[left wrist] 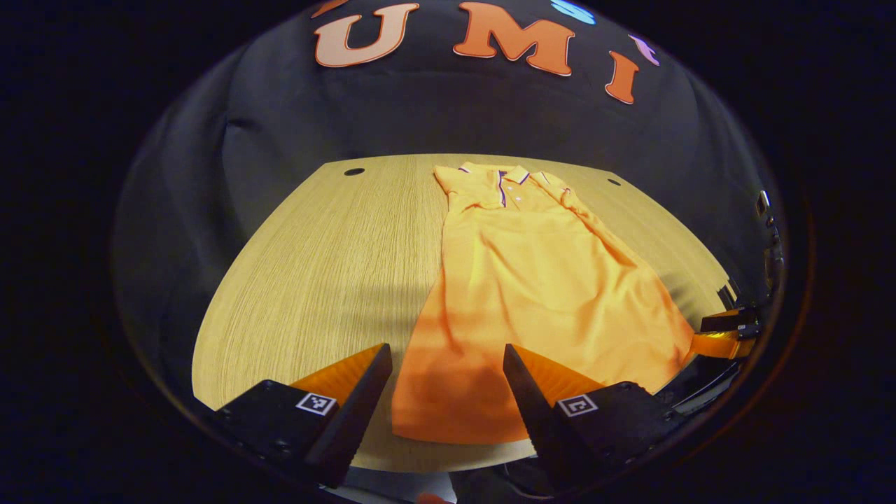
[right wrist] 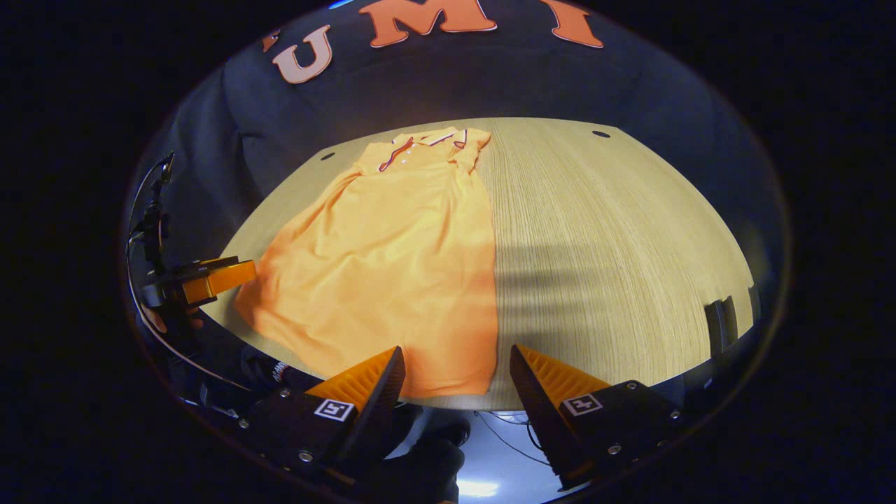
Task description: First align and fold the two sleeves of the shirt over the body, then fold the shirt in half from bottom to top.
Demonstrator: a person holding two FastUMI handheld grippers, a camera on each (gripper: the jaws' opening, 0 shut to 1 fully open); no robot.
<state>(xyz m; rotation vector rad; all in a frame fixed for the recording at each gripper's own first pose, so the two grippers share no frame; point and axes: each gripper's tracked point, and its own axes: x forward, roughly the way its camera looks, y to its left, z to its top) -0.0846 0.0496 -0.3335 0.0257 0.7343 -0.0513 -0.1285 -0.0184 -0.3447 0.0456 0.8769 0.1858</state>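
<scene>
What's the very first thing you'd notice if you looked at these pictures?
The bright orange shirt jumps out: it lies flat on the pale wooden table, collar at the far end, hem at the near edge, sleeves already folded in. Next you would notice the open left gripper poised over the hem at one near corner, and the open right gripper over the other.

Each tool (left wrist: 446,358) carries black housing with square black-and-white markers and screws.
</scene>
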